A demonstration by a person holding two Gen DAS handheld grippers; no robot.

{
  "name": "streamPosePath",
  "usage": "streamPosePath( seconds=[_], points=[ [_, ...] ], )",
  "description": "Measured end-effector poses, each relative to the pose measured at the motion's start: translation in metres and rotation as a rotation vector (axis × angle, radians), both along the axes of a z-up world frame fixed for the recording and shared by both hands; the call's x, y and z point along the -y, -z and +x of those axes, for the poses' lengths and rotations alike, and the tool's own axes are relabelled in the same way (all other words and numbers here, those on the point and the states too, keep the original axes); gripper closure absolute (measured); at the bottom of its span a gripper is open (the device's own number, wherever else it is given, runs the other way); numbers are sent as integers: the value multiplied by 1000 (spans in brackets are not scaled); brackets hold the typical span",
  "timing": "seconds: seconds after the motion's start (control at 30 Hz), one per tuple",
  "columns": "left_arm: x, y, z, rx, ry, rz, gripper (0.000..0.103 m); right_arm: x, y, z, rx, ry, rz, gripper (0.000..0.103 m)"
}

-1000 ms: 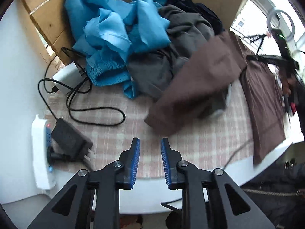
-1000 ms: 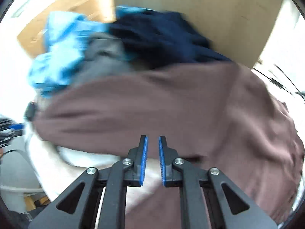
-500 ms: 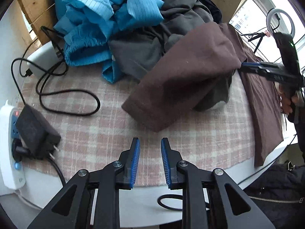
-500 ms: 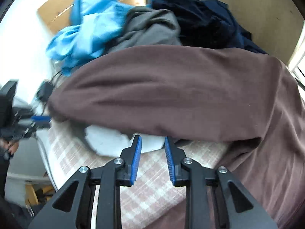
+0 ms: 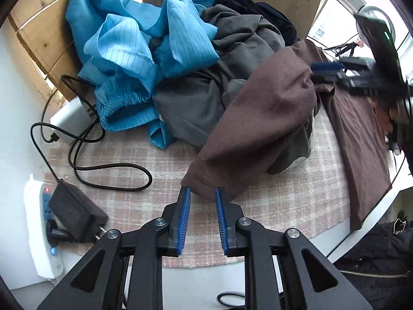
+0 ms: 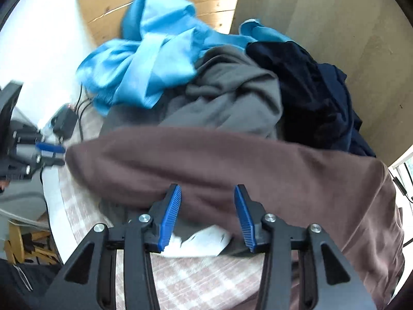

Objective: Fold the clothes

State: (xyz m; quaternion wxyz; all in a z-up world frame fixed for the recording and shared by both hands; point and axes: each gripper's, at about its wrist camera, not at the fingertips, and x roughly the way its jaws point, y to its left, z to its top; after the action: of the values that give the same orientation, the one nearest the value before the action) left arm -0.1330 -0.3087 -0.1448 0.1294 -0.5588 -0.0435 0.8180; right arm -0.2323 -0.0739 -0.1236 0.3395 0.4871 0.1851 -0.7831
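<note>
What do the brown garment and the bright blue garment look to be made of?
Brown garment: a thick, matte, fleece-like knit by its soft fuzzy surface and rounded folds. Bright blue garment: a thin, smooth woven synthetic, judging by its slight sheen, fine dark pinstripes and sharp creases.

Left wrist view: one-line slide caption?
Left claw, open, at the cuff of the brown garment on a checked cloth; clothes pile behind.

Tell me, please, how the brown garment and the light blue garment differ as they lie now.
The brown garment stretches long across the checked cloth toward both tools; the light blue garment sits crumpled at the back. The brown looks thick and matte, the blue thin and pinstriped. Both rest against the grey garment.
</note>
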Motion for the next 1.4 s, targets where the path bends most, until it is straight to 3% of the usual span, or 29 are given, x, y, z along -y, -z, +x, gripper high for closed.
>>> streamPosePath(
  seconds=[0.17, 0.33, 0.43, 0.53, 0.63, 0.8, 0.93, 1.17, 1.4],
  points=[
    [-44, -22, 6, -75, 140, 29, 85, 4, -5, -24, 32, 18, -22, 60],
    [-75, -14, -18, -64, 210, 1, 84, 8, -2, -14, 143, -19, -62, 61],
    [-80, -22, -33, -88, 227, 5, 84, -2, 11, -2, 235, -23, -78, 96],
    [-80, -30, -45, -109, 241, -11, 84, 1, 36, 5, 324, -31, -87, 96],
    [-78, -34, -52, -111, 240, -22, 84, 8, 54, 2, 337, -16, -84, 96],
    [-82, -35, -44, -100, 265, -48, 84, -4, 26, -18, 270, 64, -192, 96],
    [-86, -33, -35, -82, 288, -44, 84, 0, 18, -31, 241, 77, -191, 96],
    [-98, -21, -34, -71, 314, -76, 83, -2, 15, -37, 267, 76, -210, 96],
    [-81, -26, -58, -99, 267, -64, 83, -8, 7, -33, 281, 67, -220, 95]
  ],
)
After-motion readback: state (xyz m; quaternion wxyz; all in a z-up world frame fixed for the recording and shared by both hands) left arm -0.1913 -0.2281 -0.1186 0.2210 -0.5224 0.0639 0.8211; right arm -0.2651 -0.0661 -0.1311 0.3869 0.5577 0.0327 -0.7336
